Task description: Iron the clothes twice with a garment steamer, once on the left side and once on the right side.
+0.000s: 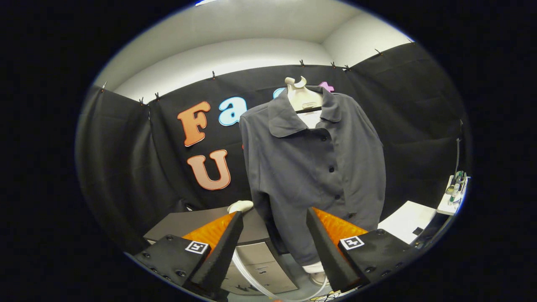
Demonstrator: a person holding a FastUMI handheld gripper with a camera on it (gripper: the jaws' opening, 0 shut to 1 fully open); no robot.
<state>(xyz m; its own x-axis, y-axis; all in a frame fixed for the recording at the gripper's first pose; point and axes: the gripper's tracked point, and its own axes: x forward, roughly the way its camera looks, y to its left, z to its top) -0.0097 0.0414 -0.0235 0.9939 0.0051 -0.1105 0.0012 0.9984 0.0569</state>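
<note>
From my seat I see the gripper (pixel 275 218) with its fingers (pixel 226 247) spread wide, well apart from each other, and nothing is pressed between them. Neither finger touches anything I can make out; they hang free in front of the scene.

Beyond the fingers, and lined up with the gap between them, hangs the dark grey shirt (pixel 312 167). It is buttoned down the front, its collar folded open, and it sits on a pale hanger (pixel 303 98) with a hook at the top. Both sleeves fall down along the sides of the body. A strip of white garment shows at the neck and again below the hem, just by the right finger.

Just past the tip of the left finger I see a small pale rounded piece (pixel 240 206); I take it for the steamer head, but I cannot tell for sure. It rests at the edge of a dark grey unit (pixel 251 235) that stands low beside the shirt. A clear hose (pixel 251 281) curves along below that unit, passing between the fingers near their bases.

Off past the right finger there is a white counter (pixel 409 220), and further out a small white shelf (pixel 451 201) with some items I cannot identify.
</note>
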